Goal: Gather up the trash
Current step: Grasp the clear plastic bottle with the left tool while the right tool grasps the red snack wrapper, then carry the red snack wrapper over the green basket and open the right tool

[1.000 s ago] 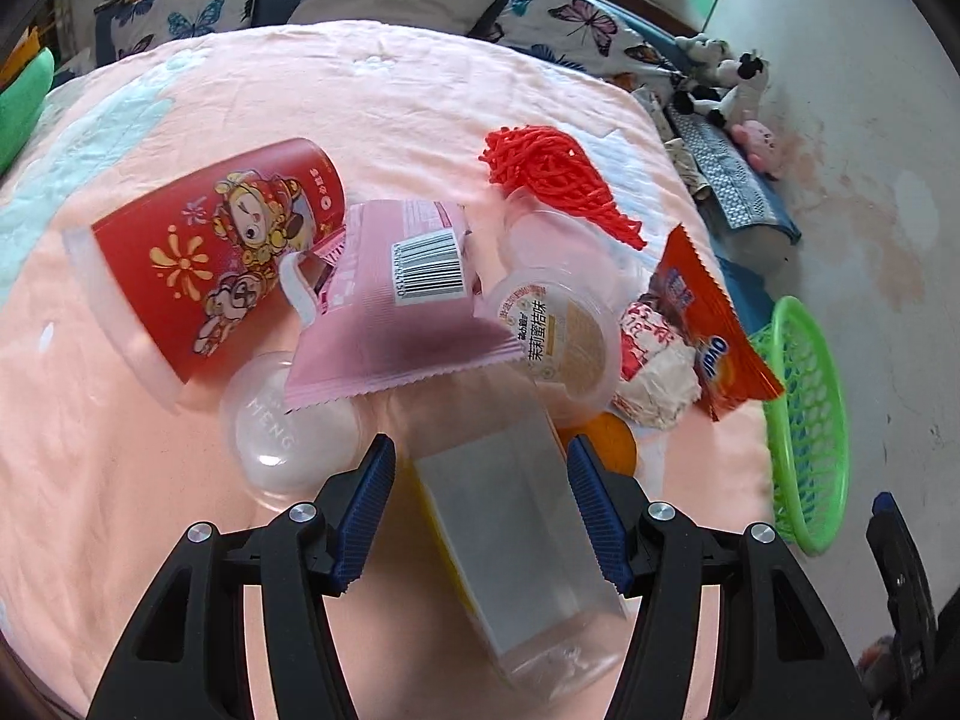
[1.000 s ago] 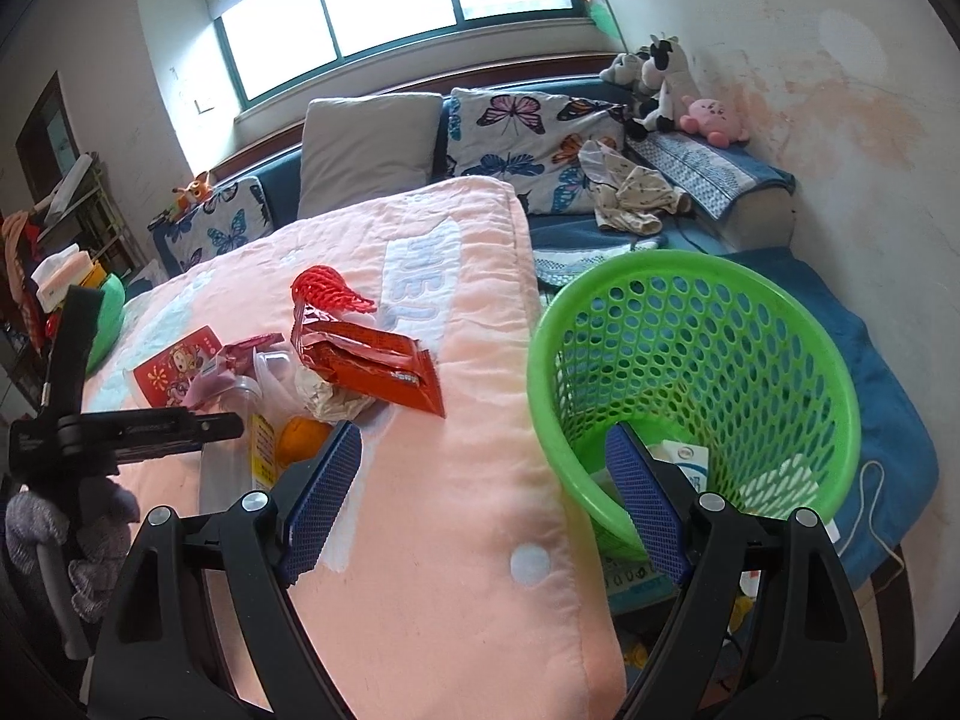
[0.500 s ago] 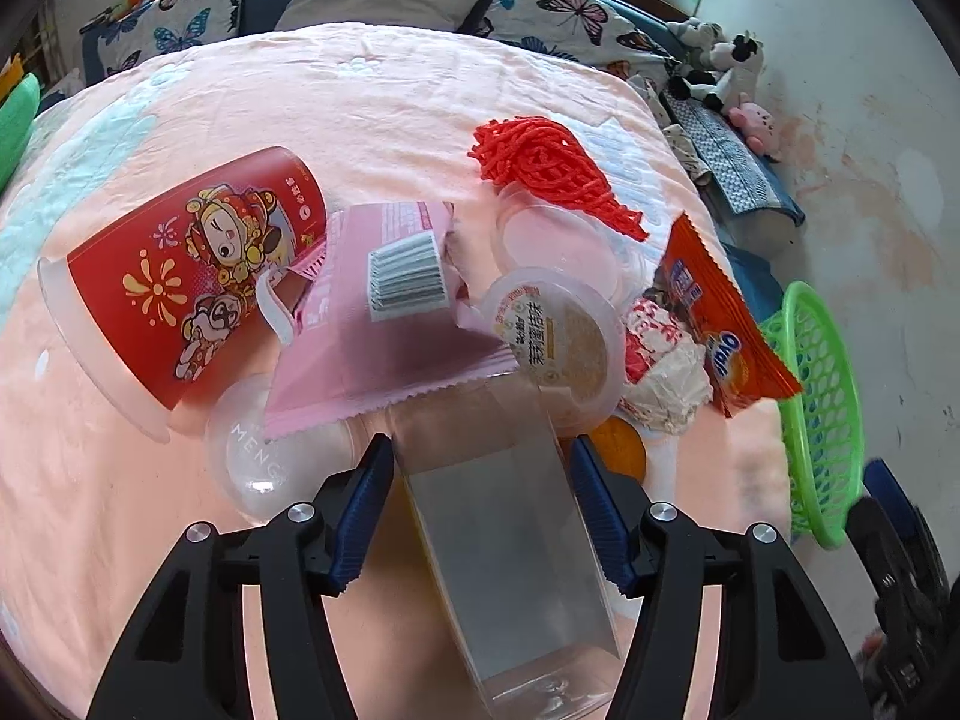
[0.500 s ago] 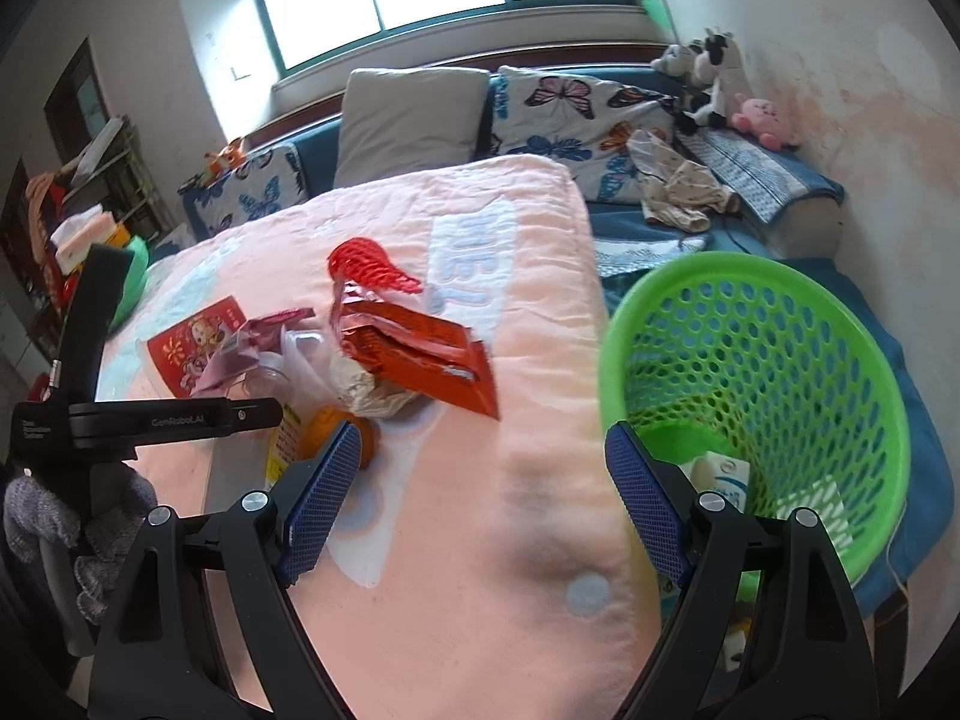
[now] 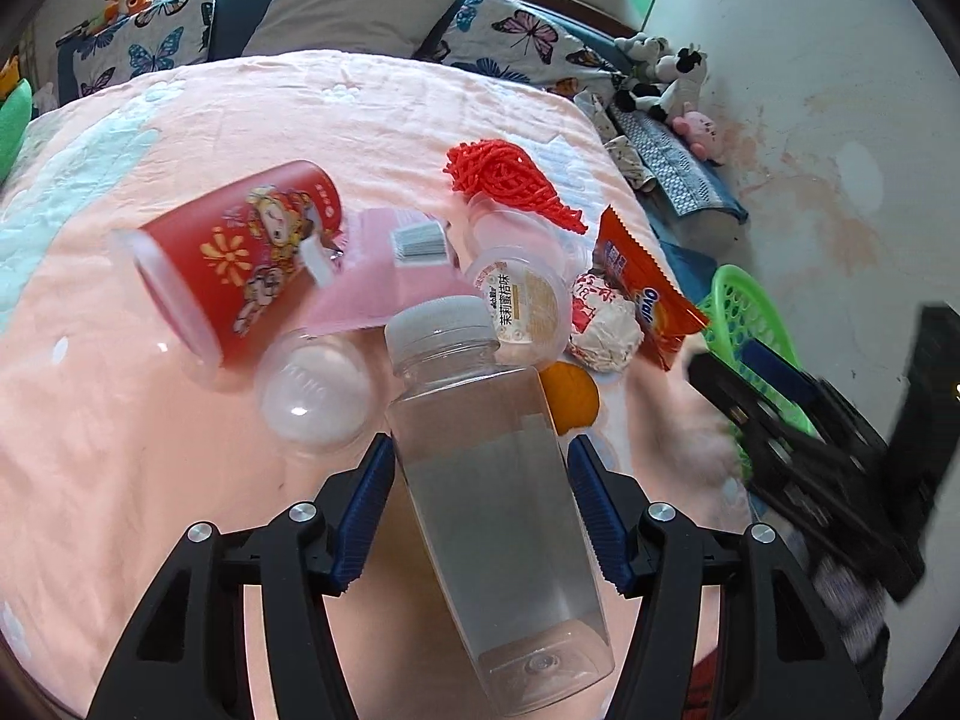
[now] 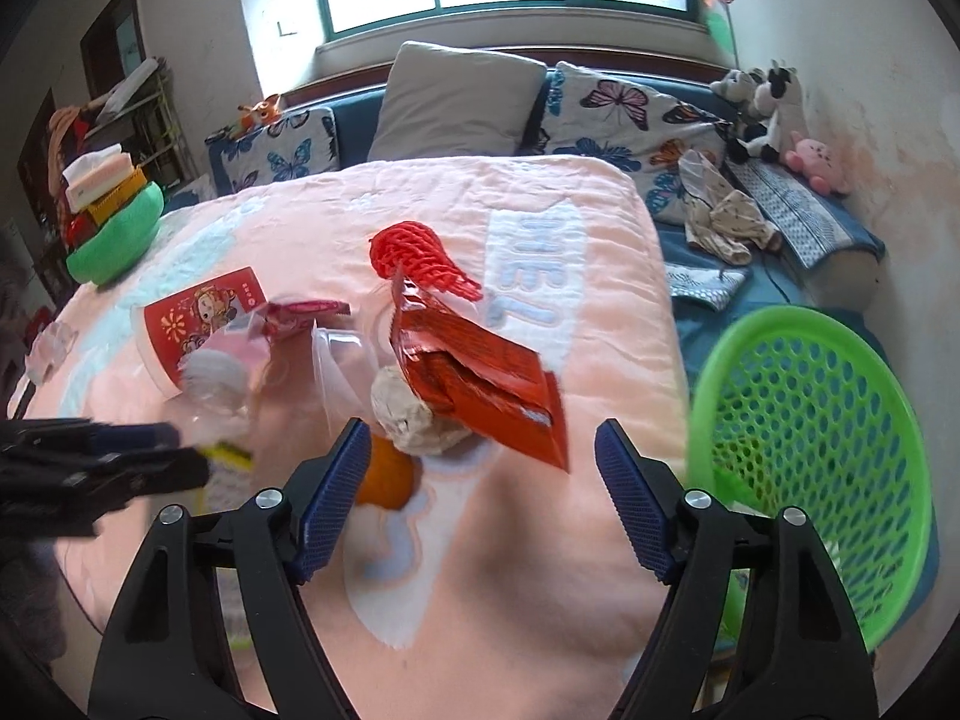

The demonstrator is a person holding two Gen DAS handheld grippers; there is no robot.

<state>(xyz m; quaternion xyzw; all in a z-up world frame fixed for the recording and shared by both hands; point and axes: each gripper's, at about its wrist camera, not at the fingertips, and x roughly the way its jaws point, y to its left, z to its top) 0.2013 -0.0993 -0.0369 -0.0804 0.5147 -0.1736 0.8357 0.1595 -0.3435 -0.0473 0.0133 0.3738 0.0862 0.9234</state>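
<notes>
My left gripper [image 5: 480, 449] is shut on a clear plastic bottle [image 5: 474, 384] with a white cap, held above the pink bedspread. Beyond it lies the trash pile: a red printed cup [image 5: 240, 258], a pink wrapper [image 5: 384, 294], a red net [image 5: 510, 180], a pudding cup [image 5: 525, 306], an orange snack wrapper [image 5: 642, 294], crumpled paper [image 5: 603, 327] and an orange [image 5: 573, 399]. My right gripper [image 6: 482, 435] hovers over the bed with its jaws closing and nothing between them. The orange [image 6: 387, 474] and the snack wrapper [image 6: 480, 378] lie just past its tips.
A green perforated basket [image 6: 810, 444] stands off the bed's right edge with some items inside. A clear dome lid [image 5: 318, 396] lies beside the bottle. Pillows [image 6: 450, 102], soft toys [image 6: 774, 108] and a green cushion [image 6: 114, 234] with tissue boxes line the far side.
The left gripper has risen with the bottle, whose cap now shows. The right gripper has swung left from the basket toward the trash pile, and its jaws have narrowed.
</notes>
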